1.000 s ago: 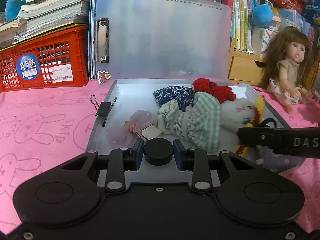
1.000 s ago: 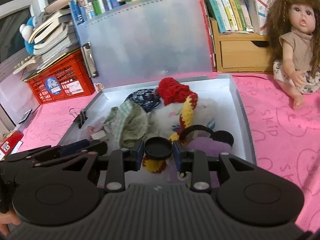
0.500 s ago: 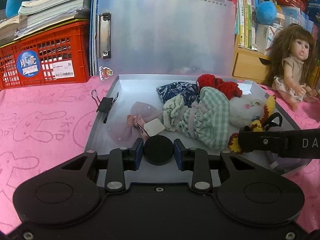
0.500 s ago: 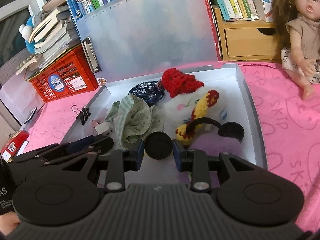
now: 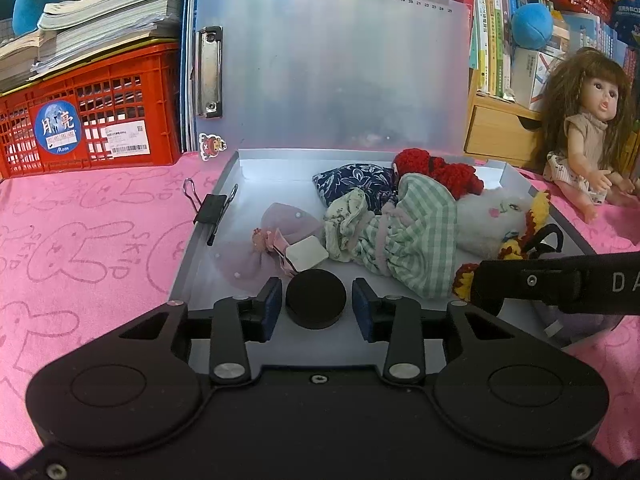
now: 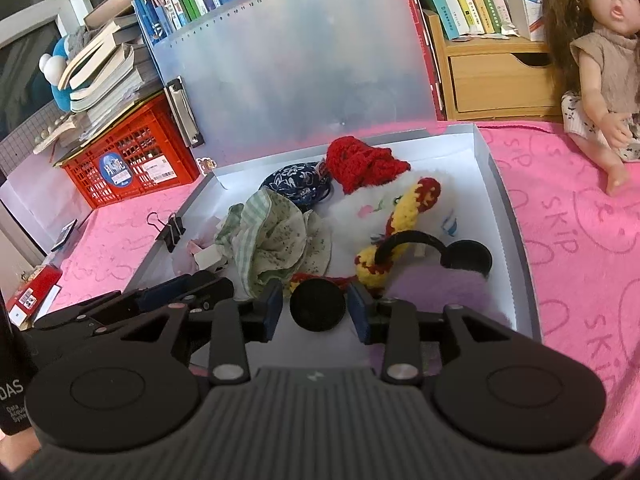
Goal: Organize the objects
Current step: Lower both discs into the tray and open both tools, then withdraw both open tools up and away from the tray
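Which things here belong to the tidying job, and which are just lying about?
Job:
box
lid
green dress
red knit hat
blue cloth
left gripper
right gripper

Lying about:
red crate
books
doll
binder clip

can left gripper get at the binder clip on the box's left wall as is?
Probably yes. The left gripper is open and holds nothing, and the binder clip sits exposed on the box wall ahead and to its left. The clothes lie further right, out of the way.
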A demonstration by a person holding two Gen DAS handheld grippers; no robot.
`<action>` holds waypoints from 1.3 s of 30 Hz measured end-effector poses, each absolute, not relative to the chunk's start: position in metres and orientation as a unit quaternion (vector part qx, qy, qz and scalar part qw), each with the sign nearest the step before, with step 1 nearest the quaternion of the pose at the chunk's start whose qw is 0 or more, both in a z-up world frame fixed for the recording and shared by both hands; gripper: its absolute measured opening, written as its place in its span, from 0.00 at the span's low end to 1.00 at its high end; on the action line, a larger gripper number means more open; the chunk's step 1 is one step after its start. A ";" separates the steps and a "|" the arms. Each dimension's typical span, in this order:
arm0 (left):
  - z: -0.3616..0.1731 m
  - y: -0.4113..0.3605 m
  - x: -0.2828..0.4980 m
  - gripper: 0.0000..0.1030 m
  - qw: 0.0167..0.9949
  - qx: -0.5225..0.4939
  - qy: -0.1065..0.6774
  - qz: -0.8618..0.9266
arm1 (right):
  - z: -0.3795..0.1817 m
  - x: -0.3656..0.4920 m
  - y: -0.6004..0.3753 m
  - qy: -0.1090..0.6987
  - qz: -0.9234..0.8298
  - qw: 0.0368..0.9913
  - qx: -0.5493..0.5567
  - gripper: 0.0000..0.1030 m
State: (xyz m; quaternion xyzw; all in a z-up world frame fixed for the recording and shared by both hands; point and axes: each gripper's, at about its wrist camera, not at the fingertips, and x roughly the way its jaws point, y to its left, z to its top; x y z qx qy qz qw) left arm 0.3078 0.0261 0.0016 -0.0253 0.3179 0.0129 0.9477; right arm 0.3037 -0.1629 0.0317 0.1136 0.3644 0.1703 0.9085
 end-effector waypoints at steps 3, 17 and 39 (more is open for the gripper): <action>0.002 0.026 0.307 0.39 0.948 -0.025 0.317 0.013 | 0.033 0.303 -0.164 0.364 0.170 0.908 0.118 0.54; 0.021 0.028 0.285 0.48 0.952 -0.026 0.305 0.010 | 0.048 0.284 -0.166 0.339 0.174 0.918 0.107 0.61; 0.041 0.030 0.182 0.62 0.960 -0.023 0.280 -0.016 | 0.052 0.197 -0.180 0.299 0.172 0.936 0.067 0.75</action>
